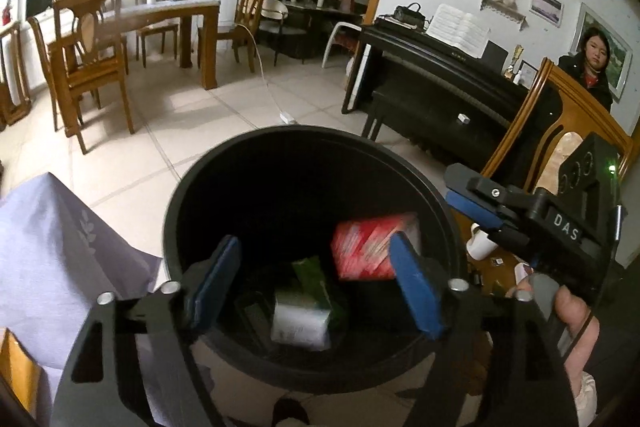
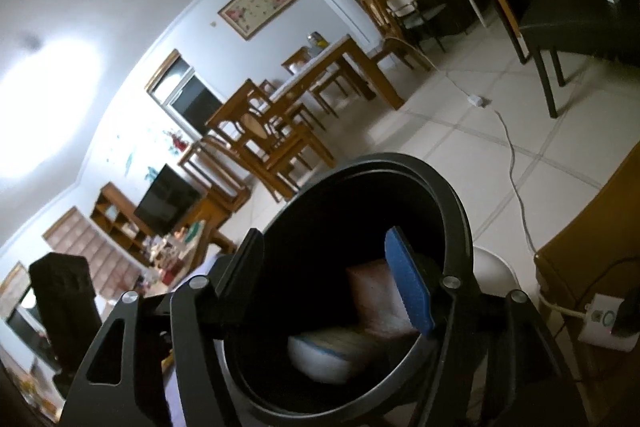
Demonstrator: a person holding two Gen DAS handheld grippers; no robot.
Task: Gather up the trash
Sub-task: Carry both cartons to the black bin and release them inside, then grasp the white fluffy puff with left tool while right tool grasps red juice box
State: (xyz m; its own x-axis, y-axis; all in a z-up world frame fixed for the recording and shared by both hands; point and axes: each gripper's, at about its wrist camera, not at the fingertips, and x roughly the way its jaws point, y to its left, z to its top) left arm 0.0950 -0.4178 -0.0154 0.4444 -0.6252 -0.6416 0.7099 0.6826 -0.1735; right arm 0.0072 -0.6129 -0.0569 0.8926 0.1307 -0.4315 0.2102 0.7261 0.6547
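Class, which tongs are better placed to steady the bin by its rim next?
Right, probably: the right tongs straddle the rim of the bin, while the left tongs hang over its middle.

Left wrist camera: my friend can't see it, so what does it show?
The open left gripper hovers over a black trash bin holding a red packet and a green-and-white packet. The right gripper is beside the rim, with wooden chairs and a black piano behind.
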